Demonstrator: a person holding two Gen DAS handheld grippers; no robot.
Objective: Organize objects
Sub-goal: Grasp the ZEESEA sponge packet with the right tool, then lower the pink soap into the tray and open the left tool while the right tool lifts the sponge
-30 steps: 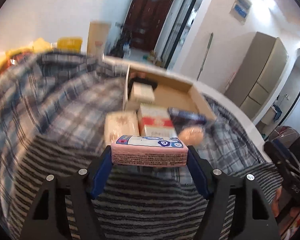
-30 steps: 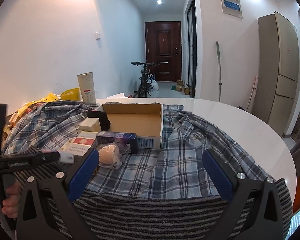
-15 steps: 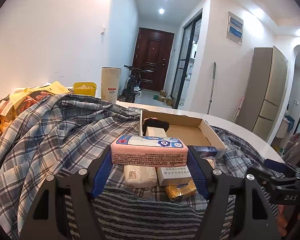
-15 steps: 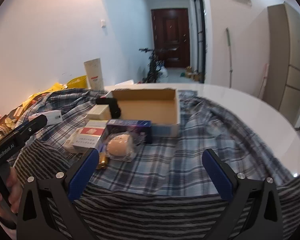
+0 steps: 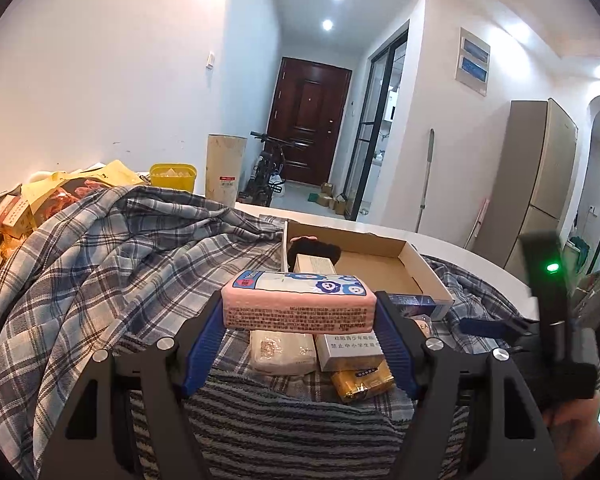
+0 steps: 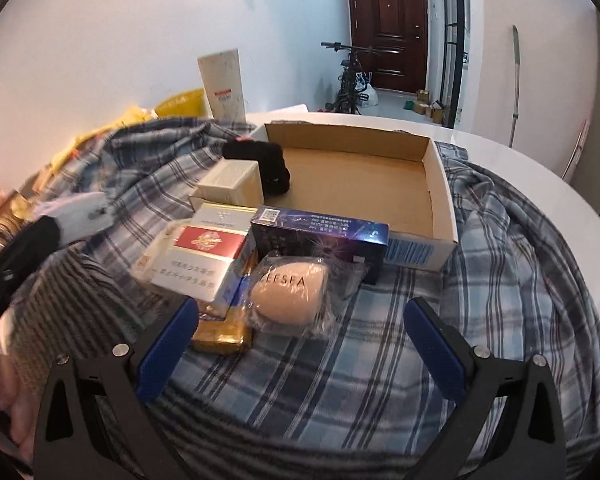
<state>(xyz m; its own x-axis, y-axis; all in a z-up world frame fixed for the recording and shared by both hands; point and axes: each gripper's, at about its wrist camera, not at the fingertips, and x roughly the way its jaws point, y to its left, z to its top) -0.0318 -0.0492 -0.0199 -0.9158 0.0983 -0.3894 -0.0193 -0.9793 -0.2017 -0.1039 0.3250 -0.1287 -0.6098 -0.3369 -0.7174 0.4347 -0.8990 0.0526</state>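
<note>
My left gripper (image 5: 299, 312) is shut on a pink tissue pack (image 5: 299, 300), held above the pile of small goods on the plaid cloth. My right gripper (image 6: 300, 332) stands open, just short of a wrapped beige sponge (image 6: 288, 294). Next to the sponge lie a red-and-white carton (image 6: 198, 258), a gold packet (image 6: 222, 330) and a dark blue box (image 6: 320, 236). Behind them sits an open cardboard box (image 6: 440, 184) with a cream box (image 6: 230, 182) and a black item (image 6: 266, 164) at its left end. In the left wrist view the same pile lies under the pack, with a white pouch (image 5: 282, 350).
A plaid shirt (image 6: 500, 280) and a striped cloth (image 5: 280, 432) cover the round white table (image 6: 520, 156). Yellow bags, a yellow tub (image 5: 172, 176) and a cardboard tube (image 5: 224, 168) crowd the far left. The other hand's gripper (image 5: 556, 332) shows at the right edge.
The right gripper has dropped and come forward toward the wrapped sponge, which now looks much larger. The left gripper has tilted upward, still shut on the pink pack.
</note>
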